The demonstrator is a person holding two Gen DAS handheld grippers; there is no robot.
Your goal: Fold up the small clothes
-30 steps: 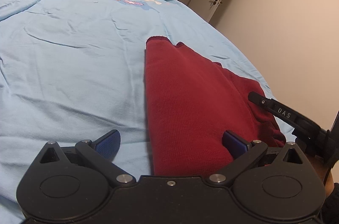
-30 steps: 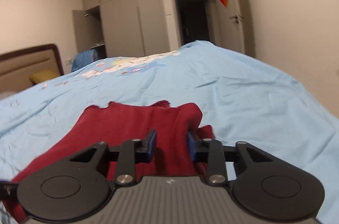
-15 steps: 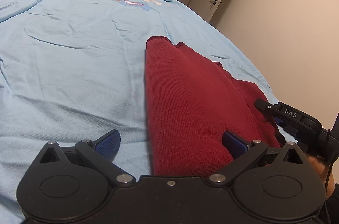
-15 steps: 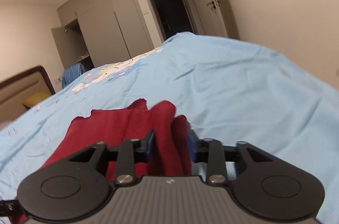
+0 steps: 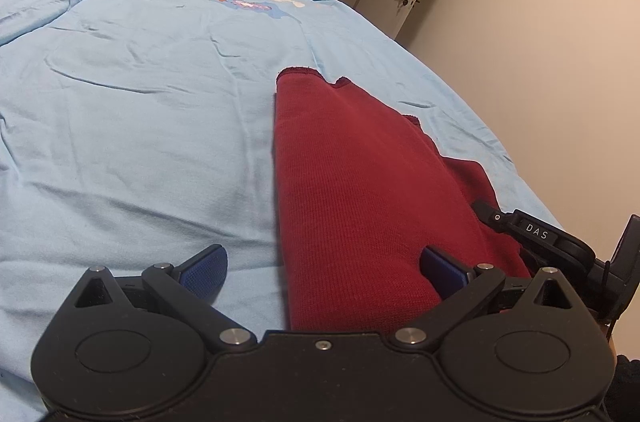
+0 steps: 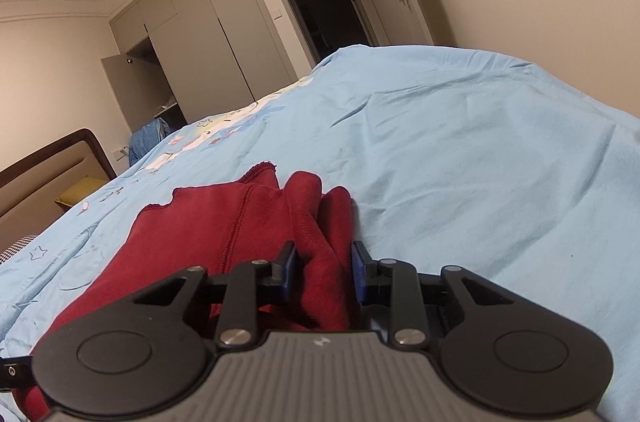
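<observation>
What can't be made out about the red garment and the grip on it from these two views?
- Red garment: near end hidden behind the left gripper body, left wrist view.
- Garment type: folded over, no sleeves or legs showing.
- Right gripper: cloth bunches between the fingers; whether the pads pinch it is unclear, right wrist view.

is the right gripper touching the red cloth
Touching. The right wrist view shows the right gripper with a bunched fold of the red cloth pinched between its blue pads.
</observation>
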